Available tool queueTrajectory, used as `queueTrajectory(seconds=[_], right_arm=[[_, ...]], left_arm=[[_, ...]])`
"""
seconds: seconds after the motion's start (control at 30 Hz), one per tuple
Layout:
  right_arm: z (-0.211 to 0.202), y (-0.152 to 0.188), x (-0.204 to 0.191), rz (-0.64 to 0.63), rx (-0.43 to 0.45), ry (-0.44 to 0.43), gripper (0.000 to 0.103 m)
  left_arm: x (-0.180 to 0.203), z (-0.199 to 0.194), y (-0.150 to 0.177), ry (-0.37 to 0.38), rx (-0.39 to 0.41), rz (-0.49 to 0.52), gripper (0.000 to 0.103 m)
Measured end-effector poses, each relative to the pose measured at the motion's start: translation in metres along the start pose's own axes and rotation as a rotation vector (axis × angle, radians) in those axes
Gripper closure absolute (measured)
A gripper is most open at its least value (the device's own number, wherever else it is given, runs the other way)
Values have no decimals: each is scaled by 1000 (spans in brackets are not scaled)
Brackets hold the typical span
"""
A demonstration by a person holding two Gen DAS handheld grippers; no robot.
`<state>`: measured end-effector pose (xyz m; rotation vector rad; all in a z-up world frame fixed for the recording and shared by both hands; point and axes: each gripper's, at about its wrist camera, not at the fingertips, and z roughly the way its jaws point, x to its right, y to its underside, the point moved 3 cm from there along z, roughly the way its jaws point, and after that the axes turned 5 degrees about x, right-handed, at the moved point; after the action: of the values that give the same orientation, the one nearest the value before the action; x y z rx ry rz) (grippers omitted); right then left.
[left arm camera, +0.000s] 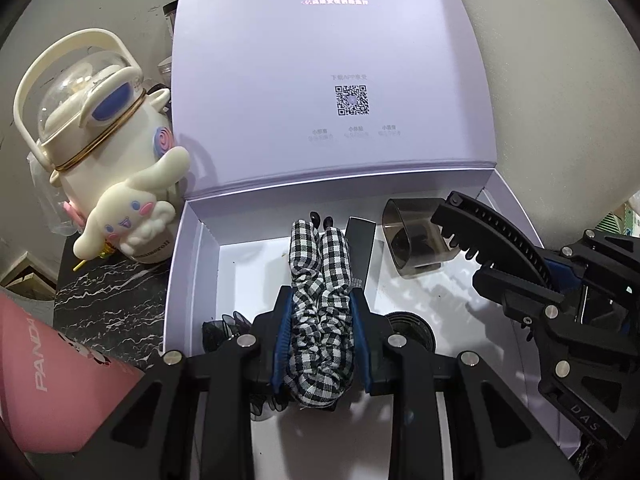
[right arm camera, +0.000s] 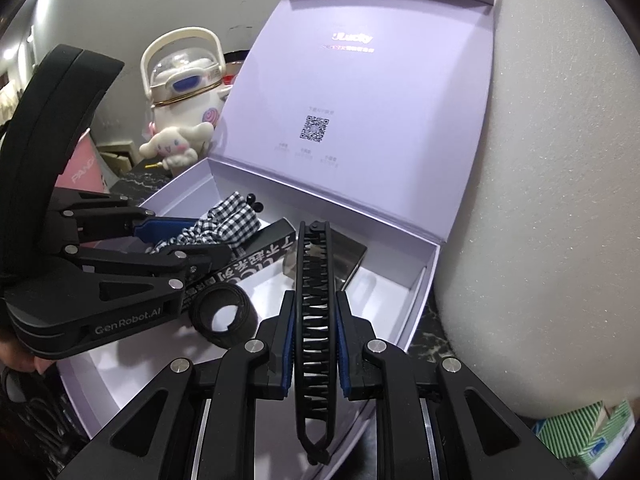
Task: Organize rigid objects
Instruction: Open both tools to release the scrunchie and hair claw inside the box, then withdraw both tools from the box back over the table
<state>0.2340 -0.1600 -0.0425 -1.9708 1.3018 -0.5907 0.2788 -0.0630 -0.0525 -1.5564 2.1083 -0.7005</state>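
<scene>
An open lavender box (left arm camera: 192,240) lies on a dark marble tabletop with its lid (left arm camera: 320,40) standing up behind. Over its white floor my left gripper (left arm camera: 320,296) is shut on a black-and-white gingham hair piece (left arm camera: 320,256), whose black tips point toward the lid. At the right of the left wrist view my right gripper (left arm camera: 532,276) is shut on a black toothed hair clip (left arm camera: 488,220). In the right wrist view that clip (right arm camera: 312,264) stands upright between the blue pads of the right gripper (right arm camera: 312,300), above the box (right arm camera: 400,240). The left gripper (right arm camera: 204,238) holds the gingham piece (right arm camera: 234,216) at the left.
Inside the box lie a smoky translucent container (left arm camera: 416,236), a slim black carton (left arm camera: 362,248), a black ring (right arm camera: 224,316) and a dark tulle piece (left arm camera: 224,324). A cream cartoon-dog bottle (left arm camera: 104,148) and pink box (left arm camera: 48,368) stand left; white foam (right arm camera: 540,200) rises right.
</scene>
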Motion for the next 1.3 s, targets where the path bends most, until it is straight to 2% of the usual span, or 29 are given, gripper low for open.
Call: queueTrajectory(seconds=[0.2, 0.27, 0.33, 0.47, 0.57, 0.6, 0.63, 0.93, 1.3], right_arm=[[-3, 0, -3, -4, 0, 16, 82], [-6, -1, -4, -6, 3, 19, 68], [-11, -1, -4, -11, 10, 34, 60], [-23, -4, -4, -10, 28, 49, 50], [-32, -5, -4, -7, 41, 57, 47], [-35, -5, -4, -7, 42, 61, 45], [-36, -5, -5, -8, 43, 65, 42], [-64, -3, -4, -1, 71, 95, 38], [-101, -2, -8, 13, 121, 118, 36]], left_arm=[[1, -6, 11, 12, 15, 5, 76], [0, -10, 11, 4, 24, 7, 76], [-1, -14, 10, -6, 28, 6, 74], [3, -24, 11, -33, 11, 4, 66], [2, -33, 12, -49, 12, -6, 38], [2, -37, 12, -52, 17, -11, 24], [2, -41, 13, -56, 25, -16, 22], [-6, -59, 16, -92, 25, -20, 21], [1, -102, 7, -91, 102, -9, 21]])
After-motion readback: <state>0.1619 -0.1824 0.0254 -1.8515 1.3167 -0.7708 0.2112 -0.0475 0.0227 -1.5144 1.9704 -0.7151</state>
